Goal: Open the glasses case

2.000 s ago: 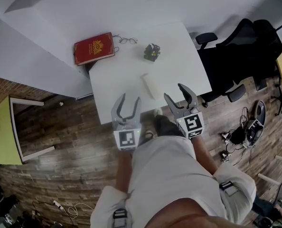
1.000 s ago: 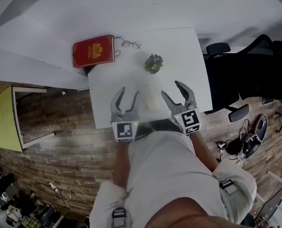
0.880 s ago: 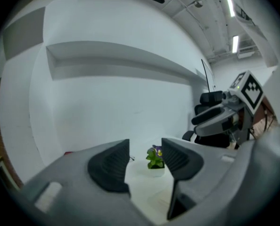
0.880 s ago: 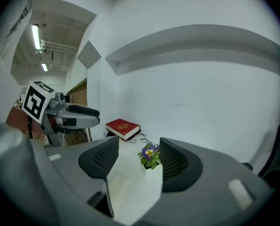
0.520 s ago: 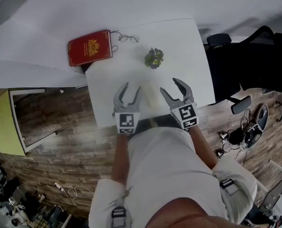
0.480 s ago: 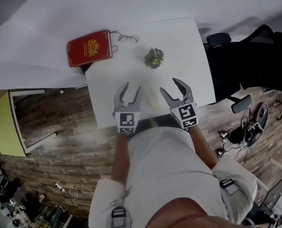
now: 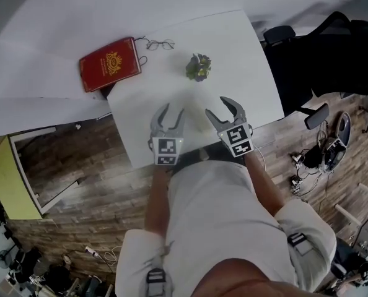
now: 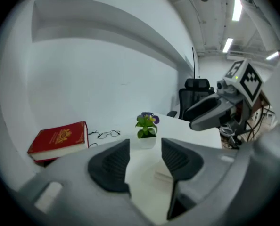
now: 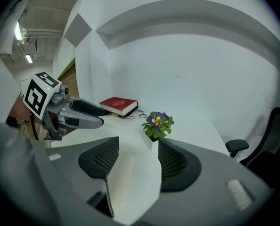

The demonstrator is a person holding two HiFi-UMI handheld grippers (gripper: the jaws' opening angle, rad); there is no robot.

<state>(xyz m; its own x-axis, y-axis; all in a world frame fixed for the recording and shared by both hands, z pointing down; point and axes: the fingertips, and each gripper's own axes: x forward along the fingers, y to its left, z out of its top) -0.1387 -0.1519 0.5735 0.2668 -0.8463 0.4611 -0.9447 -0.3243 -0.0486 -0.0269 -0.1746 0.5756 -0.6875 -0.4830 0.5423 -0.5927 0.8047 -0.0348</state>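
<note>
The white glasses case (image 7: 196,117) lies shut on the white table (image 7: 246,54), pale and hard to make out against it. My left gripper (image 7: 170,113) hangs just left of the case and my right gripper (image 7: 222,110) just right of it; both are open and hold nothing. In the left gripper view the case (image 8: 159,172) shows low between the fingers, partly behind the right one, with the left gripper (image 8: 144,157) short of it. In the right gripper view the case (image 9: 126,169) lies ahead of the right gripper (image 9: 135,159), towards its left finger.
A small potted plant (image 7: 198,67) stands beyond the case. A red book (image 7: 109,64) and wire-framed glasses (image 7: 156,44) sit at the table's far left. Black office chairs (image 7: 320,54) stand right of the table. Wooden floor lies below the near edge.
Both grippers have come down and forward over the table's near edge, closing in on either side of the case. Their jaws stay as wide as before.
</note>
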